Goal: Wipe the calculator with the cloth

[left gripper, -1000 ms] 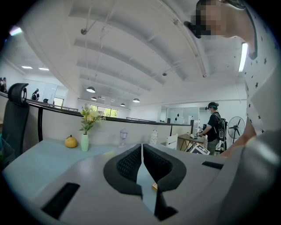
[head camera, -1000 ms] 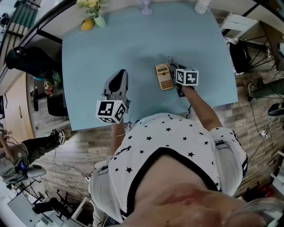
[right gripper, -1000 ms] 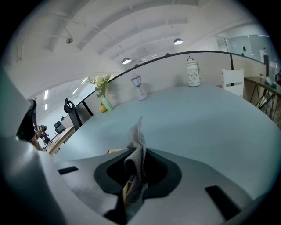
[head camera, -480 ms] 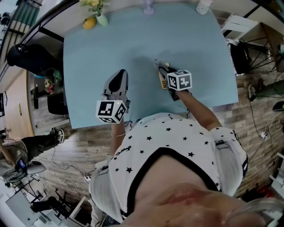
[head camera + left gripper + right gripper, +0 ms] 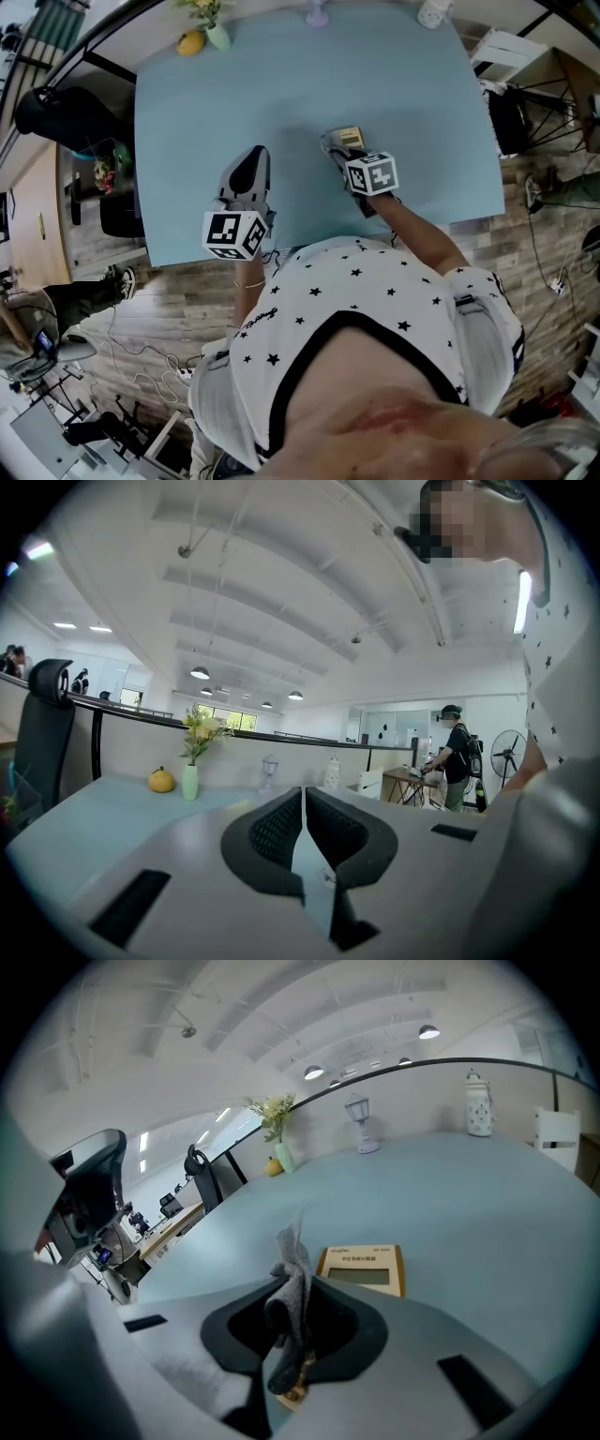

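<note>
Right gripper (image 5: 292,1309) clenched on the cloth (image 5: 291,1274): in its own view we see the grey fabric pinched between the two dark jaws, a crumpled corner standing up above them and a fold hanging below. The calculator (image 5: 364,1269) lies flat on the light blue table (image 5: 187,112) just beyond those jaws, display end toward the far side, its near part hidden under the gripper. From the head view the cloth sits at the calculator's left edge, and only the far end of the tan case shows past the gripper's body; we cannot tell whether the fabric touches the case. A second ago we noted the whole calculator in the open, with the right gripper just to its right; half a second ago the gripper had come across it; now it is further left again and covers most of the keys. The calculator itself seems to lie where it did. Left gripper (image 5: 253,159) has not moved over the same span: it is held over the near left part of the table, left of the calculator and well apart from it, pointing toward the far edge. Its own view shows the jaws closed against each other at the tips, nothing between them. At the far left corner of the table stand a vase (image 5: 217,36) of flowers and a yellow fruit (image 5: 190,42) just beside it, both as before
</note>
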`<action>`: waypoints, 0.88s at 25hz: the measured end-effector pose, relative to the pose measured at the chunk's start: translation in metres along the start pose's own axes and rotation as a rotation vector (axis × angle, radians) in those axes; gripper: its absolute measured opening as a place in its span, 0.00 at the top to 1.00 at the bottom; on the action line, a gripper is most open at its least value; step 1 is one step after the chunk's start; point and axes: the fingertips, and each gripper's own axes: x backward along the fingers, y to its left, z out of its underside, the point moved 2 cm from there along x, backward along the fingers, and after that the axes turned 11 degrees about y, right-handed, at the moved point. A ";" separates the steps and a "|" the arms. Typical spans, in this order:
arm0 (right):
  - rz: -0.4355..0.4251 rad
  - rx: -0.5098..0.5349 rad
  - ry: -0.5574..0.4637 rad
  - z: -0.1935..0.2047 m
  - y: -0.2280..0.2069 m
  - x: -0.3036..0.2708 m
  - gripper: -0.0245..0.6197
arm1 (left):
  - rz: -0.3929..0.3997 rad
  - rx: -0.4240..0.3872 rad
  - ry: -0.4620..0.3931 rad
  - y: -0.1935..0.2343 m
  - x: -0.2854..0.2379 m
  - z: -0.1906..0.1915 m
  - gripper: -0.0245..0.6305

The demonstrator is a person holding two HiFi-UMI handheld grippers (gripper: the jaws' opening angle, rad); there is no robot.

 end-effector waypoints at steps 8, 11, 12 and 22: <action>0.026 -0.030 -0.022 -0.003 -0.011 0.008 0.89 | 0.006 -0.005 0.001 -0.004 0.003 0.000 0.91; 0.019 -0.065 -0.035 -0.001 -0.018 0.010 0.89 | 0.011 -0.008 0.004 -0.006 0.002 0.000 0.91; 0.019 -0.077 -0.039 -0.001 -0.020 0.011 0.89 | 0.015 -0.010 0.005 -0.007 0.002 0.000 0.91; 0.080 -0.131 -0.071 0.003 -0.046 0.031 0.89 | 0.050 -0.029 0.011 -0.020 -0.006 -0.003 0.91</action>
